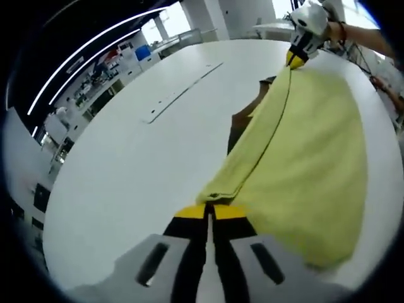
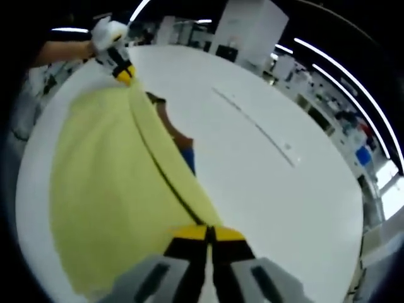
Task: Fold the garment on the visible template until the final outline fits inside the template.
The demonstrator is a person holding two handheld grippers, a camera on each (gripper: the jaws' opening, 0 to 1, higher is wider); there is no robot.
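Both jaws of the left hand-held gripper (image 1: 208, 211) are pinched shut on one corner of the yellow garment (image 1: 309, 170), and the right hand-held gripper (image 2: 206, 232) is clamped the same way on the opposite corner, so the edge between them is pulled into a taut line. That tension is why the cloth hangs as a smooth sheet instead of bunching: held by two corners, one half can be carried over the other in a single fold. In the left gripper view the garment runs from the jaws toward 1 o'clock, its far end at the other gripper, with the rest draping toward 3 o'clock over the white bench (image 1: 126, 164). A dark brown patch (image 1: 243, 120), probably the template, peeks out beside the taut edge; most of it is covered by the cloth, so the fit cannot be judged yet.
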